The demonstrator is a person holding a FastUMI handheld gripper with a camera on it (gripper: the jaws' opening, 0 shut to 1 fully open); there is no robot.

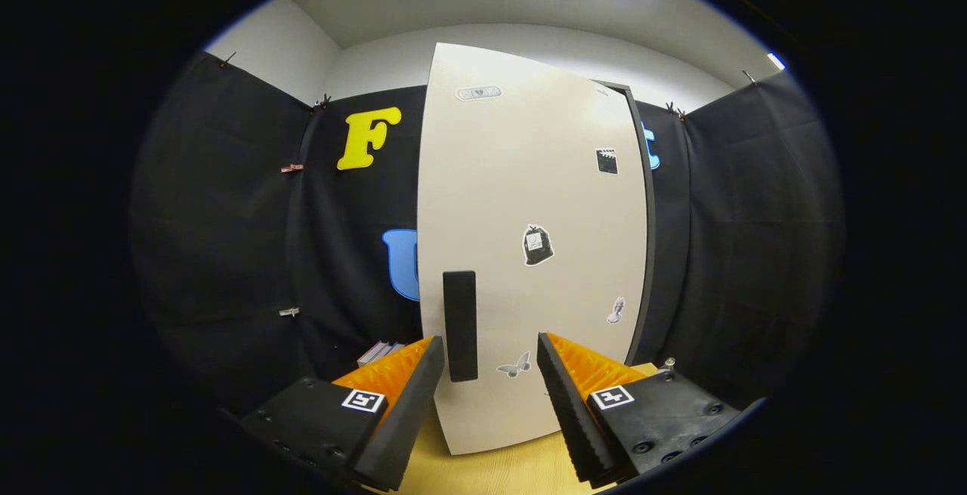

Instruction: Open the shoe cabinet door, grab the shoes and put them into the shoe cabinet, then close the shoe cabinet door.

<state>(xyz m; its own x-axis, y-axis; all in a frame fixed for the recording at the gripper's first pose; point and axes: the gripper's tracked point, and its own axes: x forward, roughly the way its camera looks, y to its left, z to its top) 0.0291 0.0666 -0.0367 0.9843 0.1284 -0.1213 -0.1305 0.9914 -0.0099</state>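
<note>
We cannot see into the shoe cabinet (pixel 641 200): only a thin dark edge of its body shows at the right of the door (pixel 529 253), from upper centre down to the lower right of the frame. The door's bottom left corner is partly hidden behind the left finger (pixel 400 397) of the claw (pixel 489 385). At lower left, just behind that finger, we make out a small pale striped thing (pixel 380 351), cut off and too small to name.

The door stands upright in the centre of the frame, long axis vertical, its pale face turned toward us and its foot resting at the wooden counter (pixel 498 472). It bears one dark handle (pixel 460 326), a vertical bar near its lower left edge, just ahead of and between the fingers.

We count five stickers (pixel 537 245) on the door: one near the top, one at upper right, one in the middle, one at lower right, and a butterfly shape near the bottom.

The claw is spread wide, its two fingers apart at the bottom of the frame and touching nothing.
</note>
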